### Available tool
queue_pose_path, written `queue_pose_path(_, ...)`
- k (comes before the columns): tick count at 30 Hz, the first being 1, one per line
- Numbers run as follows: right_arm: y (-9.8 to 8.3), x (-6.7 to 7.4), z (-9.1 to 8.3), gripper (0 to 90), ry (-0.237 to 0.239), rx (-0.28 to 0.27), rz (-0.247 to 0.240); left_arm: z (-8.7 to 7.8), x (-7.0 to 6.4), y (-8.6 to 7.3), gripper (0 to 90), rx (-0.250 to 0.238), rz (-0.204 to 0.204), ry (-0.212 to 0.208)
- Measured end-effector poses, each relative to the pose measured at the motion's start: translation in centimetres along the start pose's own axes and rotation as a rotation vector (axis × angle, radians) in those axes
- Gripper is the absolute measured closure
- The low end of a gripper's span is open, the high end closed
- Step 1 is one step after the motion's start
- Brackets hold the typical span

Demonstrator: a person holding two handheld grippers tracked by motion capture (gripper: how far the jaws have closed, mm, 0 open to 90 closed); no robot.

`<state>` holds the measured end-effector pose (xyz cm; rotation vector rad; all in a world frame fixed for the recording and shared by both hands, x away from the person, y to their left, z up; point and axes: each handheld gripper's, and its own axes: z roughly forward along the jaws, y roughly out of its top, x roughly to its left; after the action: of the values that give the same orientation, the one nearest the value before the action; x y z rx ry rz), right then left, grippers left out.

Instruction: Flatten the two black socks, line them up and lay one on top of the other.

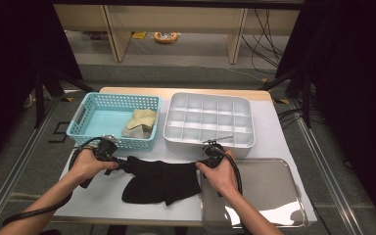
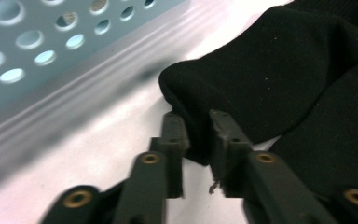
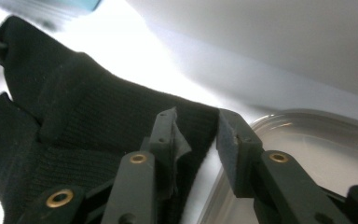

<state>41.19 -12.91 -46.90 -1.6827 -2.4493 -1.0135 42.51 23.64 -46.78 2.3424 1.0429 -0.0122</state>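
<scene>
A black sock [image 1: 161, 181] lies spread on the white table top, with a second black piece overlapping it in front. My left gripper [image 1: 120, 165] is at its left end. In the left gripper view the rounded end of the sock [image 2: 284, 70] is pinched between the jaws of my left gripper [image 2: 197, 123]. My right gripper [image 1: 200, 164] is at the sock's right end. In the right gripper view the sock's ribbed edge [image 3: 98, 116] sits inside my right gripper [image 3: 198, 121], with a bright gap left beside the right jaw.
A turquoise perforated basket [image 1: 78, 129] holding a beige cloth [image 1: 141, 122] stands at the back left. A white divided organiser [image 1: 208, 95] stands at the back right. A shiny metal tray [image 1: 274, 186] lies at the front right, just beside my right gripper.
</scene>
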Motion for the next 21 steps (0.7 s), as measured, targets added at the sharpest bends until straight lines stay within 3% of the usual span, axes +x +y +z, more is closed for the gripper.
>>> queue_pose_path(1,0.0,0.2,0.1,69.4,-0.001,0.01,0.015,0.0,-0.1,0.0,83.0,-0.006,-0.007,-0.002)
queue_pose_path(2,-0.1,0.1,0.3,70.0,-0.008,0.006,-0.015,-0.1,-0.3,0.0,84.4,-0.002,-0.012,0.0)
queue_pose_path(5,-0.3,0.4,0.7,74.1,-0.017,0.028,-0.023,-0.7,-0.6,0.0,85.6,0.017,-0.039,-0.027)
queue_pose_path(6,-0.4,0.4,0.8,76.1,-0.029,0.031,-0.034,-1.0,-0.8,-0.1,85.6,-0.002,-0.048,-0.032)
queue_pose_path(12,-0.5,0.8,0.6,85.7,-0.031,0.047,-0.027,-4.2,-1.5,0.1,85.5,-0.01,-0.085,-0.056)
queue_pose_path(14,-0.5,0.7,0.6,86.4,-0.031,0.041,-0.045,-4.8,-1.4,0.2,85.4,0.003,-0.091,-0.048)
queue_pose_path(17,-0.6,1.0,0.6,86.7,-0.026,0.04,-0.041,-4.3,-0.8,0.3,84.6,0.007,-0.114,-0.024)
queue_pose_path(21,-0.5,1.1,0.2,86.6,-0.05,0.039,-0.039,-2.1,0.4,-0.1,82.9,0.026,-0.14,0.004)
